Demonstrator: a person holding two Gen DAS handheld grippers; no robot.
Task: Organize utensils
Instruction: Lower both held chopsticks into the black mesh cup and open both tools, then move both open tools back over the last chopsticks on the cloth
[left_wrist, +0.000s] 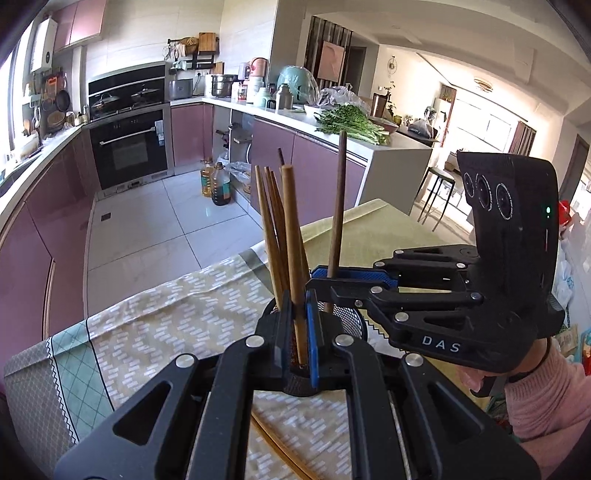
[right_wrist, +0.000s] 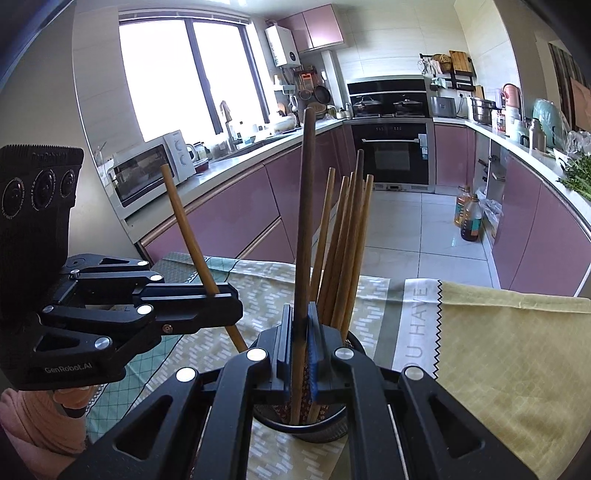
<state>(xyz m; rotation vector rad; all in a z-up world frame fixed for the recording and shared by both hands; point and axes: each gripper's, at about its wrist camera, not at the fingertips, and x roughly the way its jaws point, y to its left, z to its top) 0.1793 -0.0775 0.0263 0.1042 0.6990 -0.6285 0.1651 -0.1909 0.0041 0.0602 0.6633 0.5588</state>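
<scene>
The left gripper (left_wrist: 299, 325) was seen closed on a light wooden chopstick (left_wrist: 293, 236), a round, smooth stick clamped between a black pad and a blue ribbed one. Its lower end reached into a black mesh holder (left_wrist: 349, 321) standing directly beneath the fingertips. Just beyond the left gripper, a bundle of similar tan chopsticks (left_wrist: 271, 221) leaned together inside the holder.

The right gripper (right_wrist: 300, 343) was closed on a darker brown chopstick (right_wrist: 306, 206), longer and thicker-looking than the rest, held nearly upright with its patterned lower end inside the same holder (right_wrist: 332, 428). Immediately to the right of that gripper's fingers, the tan bundle (right_wrist: 343, 251) fanned slightly outward. In the right wrist view the left gripper (right_wrist: 221, 299) was found to the left, its chopstick (right_wrist: 184, 229) tilted away from the bundle. In the left wrist view the right gripper (left_wrist: 332, 282) was found to the right, with a pink knitted sleeve (left_wrist: 543, 391) behind it.

Below both grippers a tablecloth (left_wrist: 177, 314) was spread, woven-looking, printed with pale dashes on yellow-green and edged with a teal lattice band. A loose chopstick (left_wrist: 280, 450) lay flat on it beneath the left gripper. Beyond the table, a kitchen with glossy mauve cabinets (right_wrist: 240, 206), pale floor tiles (left_wrist: 147, 218), a black oven (right_wrist: 393, 155) and a white microwave (right_wrist: 147, 177) was visible.
</scene>
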